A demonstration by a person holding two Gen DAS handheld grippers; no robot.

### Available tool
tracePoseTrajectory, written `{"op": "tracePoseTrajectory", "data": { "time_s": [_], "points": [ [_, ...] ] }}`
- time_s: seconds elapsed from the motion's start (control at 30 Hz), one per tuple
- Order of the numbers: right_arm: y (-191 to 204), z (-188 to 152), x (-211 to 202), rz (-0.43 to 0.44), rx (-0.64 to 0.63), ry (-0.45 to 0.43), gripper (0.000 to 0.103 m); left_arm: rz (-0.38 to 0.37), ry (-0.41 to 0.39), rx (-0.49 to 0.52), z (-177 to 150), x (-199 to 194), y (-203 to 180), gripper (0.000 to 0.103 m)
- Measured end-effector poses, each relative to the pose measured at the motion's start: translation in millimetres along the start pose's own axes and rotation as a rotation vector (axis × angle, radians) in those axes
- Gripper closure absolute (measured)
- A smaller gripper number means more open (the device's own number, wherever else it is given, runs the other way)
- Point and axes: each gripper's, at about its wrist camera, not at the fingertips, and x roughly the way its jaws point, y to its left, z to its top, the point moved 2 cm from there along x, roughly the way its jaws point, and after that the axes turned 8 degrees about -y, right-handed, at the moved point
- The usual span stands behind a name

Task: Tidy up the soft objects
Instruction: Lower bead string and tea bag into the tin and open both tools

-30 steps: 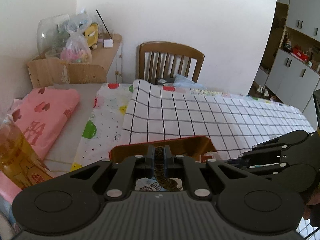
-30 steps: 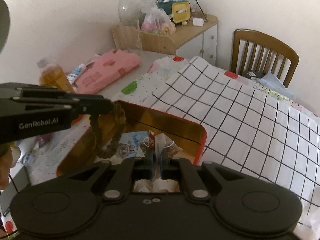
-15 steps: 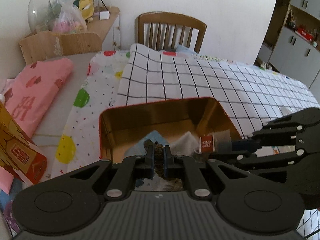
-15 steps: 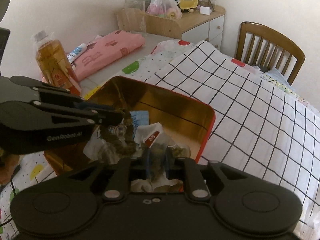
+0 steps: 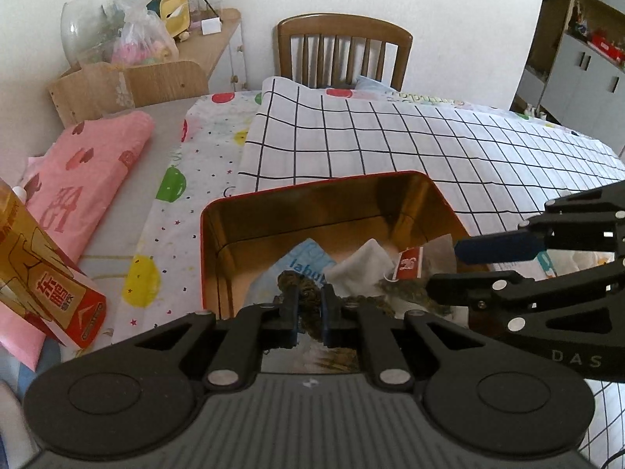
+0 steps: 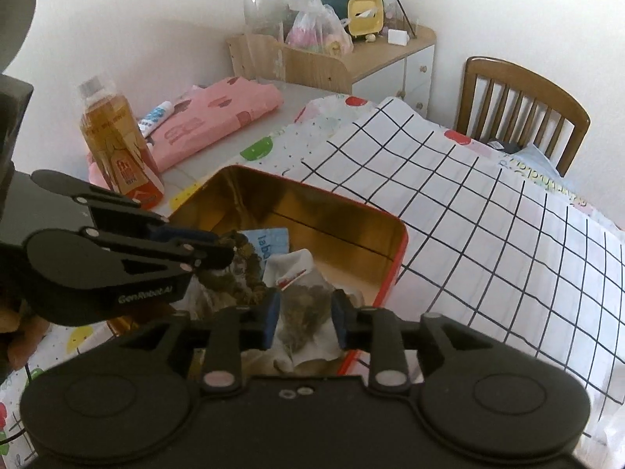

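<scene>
the left gripper [image 5: 309, 314] is pinching a brown braided cord [image 5: 308, 297] between nearly closed jaws, the cord's lower end trailing among the things in the tin [image 5: 312, 195]. the right gripper [image 6: 306, 318] is hovering over a tea bag [image 6: 302, 305] that is lying in the tin; its jaws have just been opening, now standing partly apart with the bag between them, the pads [image 6: 271, 318] not pressing on it. a blue packet [image 6: 273, 242] is lying farther back in the tin. beyond, a checked cloth [image 5: 410, 144] is covering the table, a bottle [image 6: 117, 144] is standing to the left, and a chair [image 5: 343, 51] is sitting at the far edge.
</scene>
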Motion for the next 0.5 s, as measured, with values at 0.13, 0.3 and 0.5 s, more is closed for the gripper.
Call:
{"op": "tracePoseTrajectory", "data": {
  "time_s": [0.13, 0.3, 0.5],
  "points": [
    [0.3, -0.7, -7.6, 0.009, -0.002, -0.016, 0.066, 0.008, -0.003, 0.010, -0.8, -5.1, -3.3, 0.089],
    [-1.8, -2.7, -19.5, 0.013, 0.012, -0.036, 0.060, 0.010, -0.021, 0.011, -1.6, -14.6, -6.3, 0.050],
    [-5.4, -5.2, -37.3, 0.018, 0.028, -0.057, 0.059, 0.016, -0.062, 0.033, -0.7, -33.5, -15.2, 0.032]
  ]
}}
